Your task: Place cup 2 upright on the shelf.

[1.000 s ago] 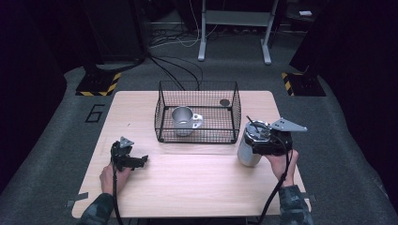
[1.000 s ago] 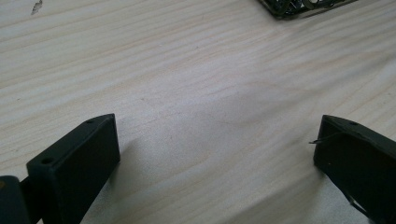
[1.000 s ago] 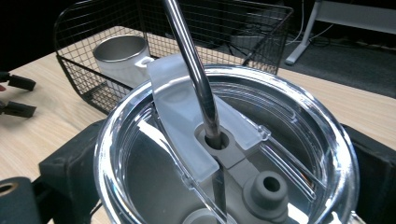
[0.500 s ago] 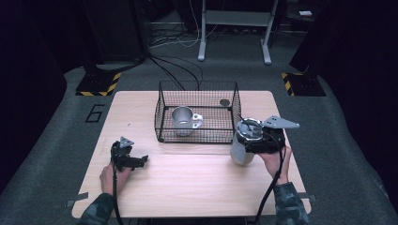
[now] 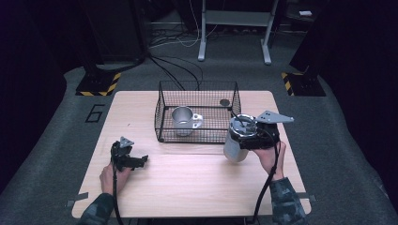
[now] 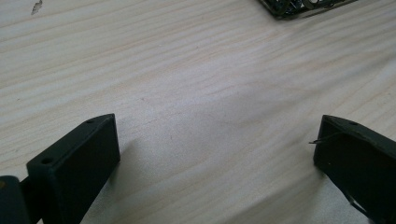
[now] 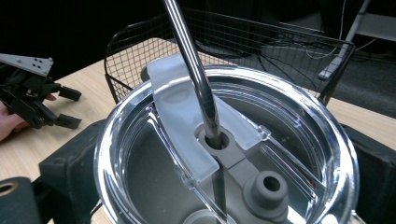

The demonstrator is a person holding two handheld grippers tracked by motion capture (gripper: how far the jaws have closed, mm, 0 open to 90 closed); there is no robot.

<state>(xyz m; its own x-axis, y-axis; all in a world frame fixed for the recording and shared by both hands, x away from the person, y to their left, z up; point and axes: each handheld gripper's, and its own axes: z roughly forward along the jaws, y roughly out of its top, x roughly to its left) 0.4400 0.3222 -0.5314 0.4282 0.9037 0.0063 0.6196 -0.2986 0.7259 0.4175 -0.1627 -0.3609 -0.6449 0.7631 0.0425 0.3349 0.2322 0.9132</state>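
Right gripper [image 5: 244,140] clamps a lidded steel tumbler [image 5: 236,146], tilted, just beside the wire basket [image 5: 197,112], at its front right corner. Left gripper [image 5: 141,160] rests wide open, empty, well apart. Judged step: carrying toward the basket. Next move calls for lifting over the rim, clear of the mug [image 5: 183,121].

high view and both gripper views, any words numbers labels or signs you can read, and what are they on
"6": a large dark numeral on the grey floor, left of the table.
Yellow and black hazard stripes, no words, on two floor plates behind the table.
No readable text on the tumbler, its clear lid, the metal mug or the wire basket.
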